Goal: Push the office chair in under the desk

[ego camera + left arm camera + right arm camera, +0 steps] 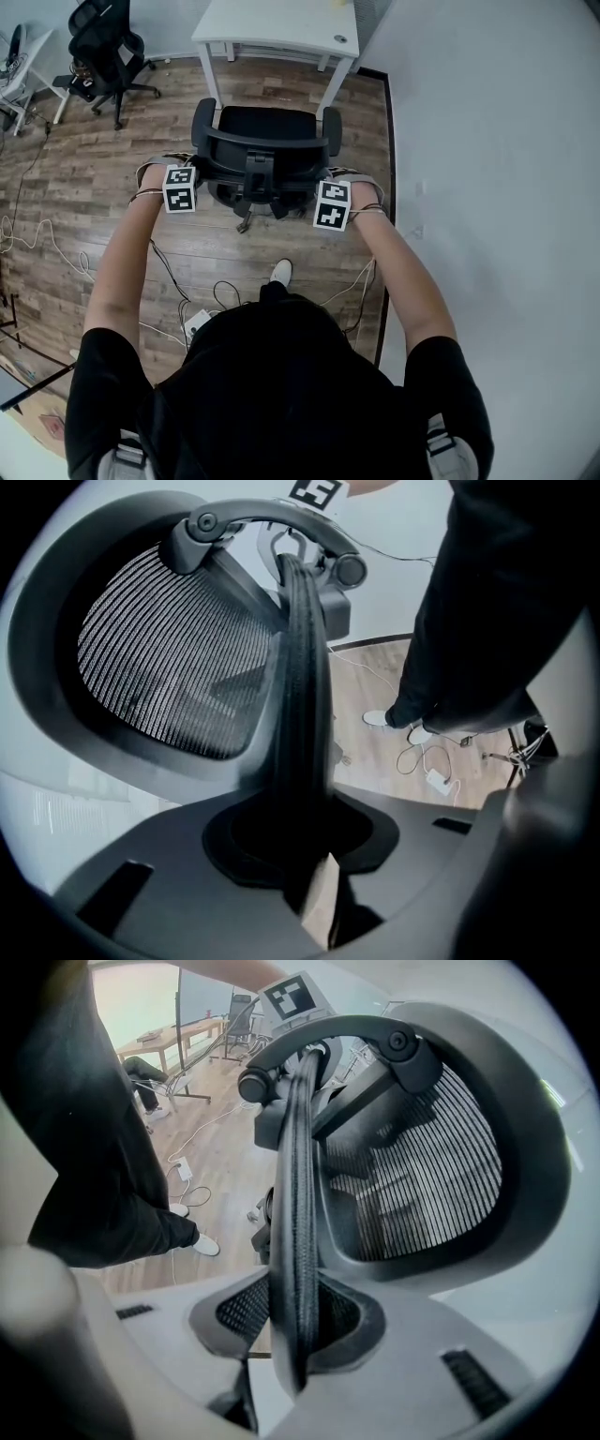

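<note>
Close at 10 and 2 o'clock, L gripper [306,850] and R gripper [294,1333] each pinch, jaws narrowly apart, a side edge of the backrest [264,148] of the office chair [267,124] at 12, seat approx. at the front edge of the white desk [281,23] beyond.

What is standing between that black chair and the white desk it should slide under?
Nothing visible lies on the floor between the office chair and the desk. Its armrests do line up closely with the desk legs, so they might catch there.
</note>
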`<state>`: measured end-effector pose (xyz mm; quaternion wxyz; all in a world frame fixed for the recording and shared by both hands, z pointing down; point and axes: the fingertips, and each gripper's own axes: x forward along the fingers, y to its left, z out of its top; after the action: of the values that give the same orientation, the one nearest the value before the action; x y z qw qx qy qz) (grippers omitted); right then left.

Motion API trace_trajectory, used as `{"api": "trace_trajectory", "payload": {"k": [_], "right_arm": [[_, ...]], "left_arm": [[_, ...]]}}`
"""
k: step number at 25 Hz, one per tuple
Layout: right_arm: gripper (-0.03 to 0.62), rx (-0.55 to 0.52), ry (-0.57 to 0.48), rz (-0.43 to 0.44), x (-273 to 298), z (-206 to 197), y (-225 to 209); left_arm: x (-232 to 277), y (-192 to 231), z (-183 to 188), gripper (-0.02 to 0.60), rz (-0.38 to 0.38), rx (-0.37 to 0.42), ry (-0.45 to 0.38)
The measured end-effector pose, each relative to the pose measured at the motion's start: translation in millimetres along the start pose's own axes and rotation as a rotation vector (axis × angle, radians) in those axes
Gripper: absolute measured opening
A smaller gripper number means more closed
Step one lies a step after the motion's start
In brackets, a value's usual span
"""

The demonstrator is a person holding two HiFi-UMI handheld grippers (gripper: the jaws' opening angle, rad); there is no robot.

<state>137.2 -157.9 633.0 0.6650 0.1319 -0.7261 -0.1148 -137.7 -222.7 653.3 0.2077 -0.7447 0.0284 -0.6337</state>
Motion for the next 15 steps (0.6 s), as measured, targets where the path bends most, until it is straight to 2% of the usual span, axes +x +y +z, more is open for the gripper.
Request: {"api": "trace_trajectory", "payload": {"k": [5, 13, 15], "right_arm": [[0.104, -0.009, -0.004, -0.007, 4, -10, -15], [0.104, -0.015, -0.015, -0.043, -12, 2, 2], [0.104, -0.010, -0.024, -0.049, -8, 0, -15]], "left_arm": [[5, 11, 5, 0.086, 0.006, -0.016, 0.008], [-9, -4, 1, 0.089, 0.017, -0.018, 0.008], [-5, 14, -1, 0.089, 0.015, -0.013, 0.004]]}}
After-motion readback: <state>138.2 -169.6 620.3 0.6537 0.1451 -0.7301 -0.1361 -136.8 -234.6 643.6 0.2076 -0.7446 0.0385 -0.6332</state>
